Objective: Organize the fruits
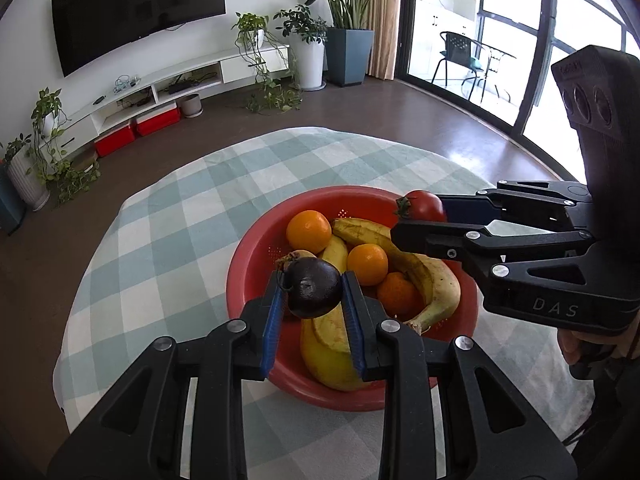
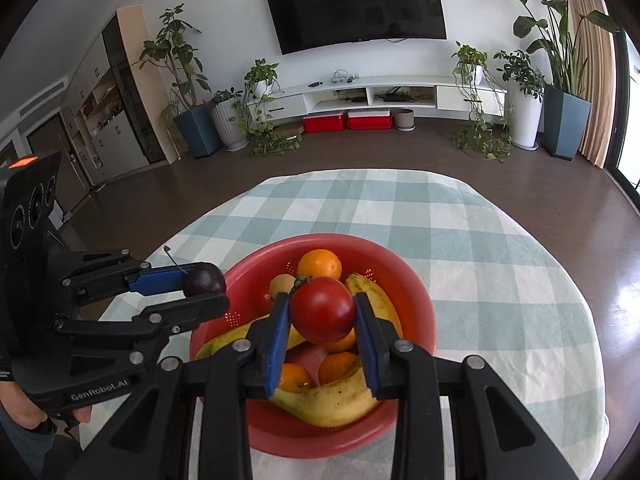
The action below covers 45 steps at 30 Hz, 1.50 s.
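We see a round surface [image 2: 500, 240] draped in a cloth [image 1: 180, 216] checked in pale green and white, which hangs over its edge all round. Directly on the cloth sits one red bowl [image 2: 416, 280] with small perforations in its wall, placed toward our near side of the surface. The rest of the cloth we can see is bare. The surface stands on a dark brown floor [image 1: 400, 112].

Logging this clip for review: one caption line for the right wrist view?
Right tongs hold a tomato above the red bowl of oranges and bananas.
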Each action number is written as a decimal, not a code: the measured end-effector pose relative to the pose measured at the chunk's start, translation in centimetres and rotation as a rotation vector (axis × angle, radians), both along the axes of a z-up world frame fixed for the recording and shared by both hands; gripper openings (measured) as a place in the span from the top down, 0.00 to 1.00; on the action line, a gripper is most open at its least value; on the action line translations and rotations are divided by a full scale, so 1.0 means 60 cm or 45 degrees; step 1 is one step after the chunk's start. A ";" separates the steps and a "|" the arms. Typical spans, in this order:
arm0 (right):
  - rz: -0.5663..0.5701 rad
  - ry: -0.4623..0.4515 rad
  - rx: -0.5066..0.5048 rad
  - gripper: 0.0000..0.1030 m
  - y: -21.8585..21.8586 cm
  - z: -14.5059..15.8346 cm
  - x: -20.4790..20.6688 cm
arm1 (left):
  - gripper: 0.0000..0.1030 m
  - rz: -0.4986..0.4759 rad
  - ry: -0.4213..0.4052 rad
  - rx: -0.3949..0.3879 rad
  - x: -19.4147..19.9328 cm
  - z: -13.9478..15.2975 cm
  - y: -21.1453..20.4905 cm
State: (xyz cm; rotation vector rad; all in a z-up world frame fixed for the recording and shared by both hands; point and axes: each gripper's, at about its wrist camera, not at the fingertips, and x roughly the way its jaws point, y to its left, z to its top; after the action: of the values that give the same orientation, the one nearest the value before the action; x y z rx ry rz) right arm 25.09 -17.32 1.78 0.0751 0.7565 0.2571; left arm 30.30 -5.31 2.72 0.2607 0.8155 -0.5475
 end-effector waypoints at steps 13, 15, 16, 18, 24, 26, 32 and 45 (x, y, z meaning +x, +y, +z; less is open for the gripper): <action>0.041 0.055 -0.101 0.67 0.015 -0.060 0.008 | 0.74 -0.019 0.052 0.006 0.040 -0.052 -0.020; 0.041 0.061 -0.103 0.67 0.016 -0.065 0.009 | 0.74 -0.020 0.060 -0.002 0.043 -0.054 -0.019; 0.040 0.064 -0.097 0.66 0.015 -0.066 0.009 | 0.74 -0.018 0.065 -0.007 0.044 -0.055 -0.018; 0.033 0.070 -0.092 0.66 0.014 -0.067 0.010 | 0.74 -0.017 0.076 -0.017 0.045 -0.056 -0.017; 0.023 0.060 -0.096 0.66 0.013 -0.068 0.008 | 0.70 -0.004 0.078 -0.019 0.044 -0.055 -0.014; 0.018 0.056 -0.103 0.64 0.012 -0.068 0.007 | 0.63 0.012 0.080 -0.021 0.045 -0.056 -0.011; 0.013 0.039 -0.140 0.60 0.016 -0.066 0.003 | 0.53 0.039 0.067 -0.032 0.042 -0.052 -0.003; -0.120 -0.141 -0.281 0.23 0.003 -0.019 -0.054 | 0.00 0.239 -0.174 -0.203 -0.086 0.023 0.066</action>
State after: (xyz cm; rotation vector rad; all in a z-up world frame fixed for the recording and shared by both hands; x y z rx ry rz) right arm 21.84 -17.11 0.65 -0.1119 0.6651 0.0863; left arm 25.14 -1.36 4.11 0.0730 0.6520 -0.4105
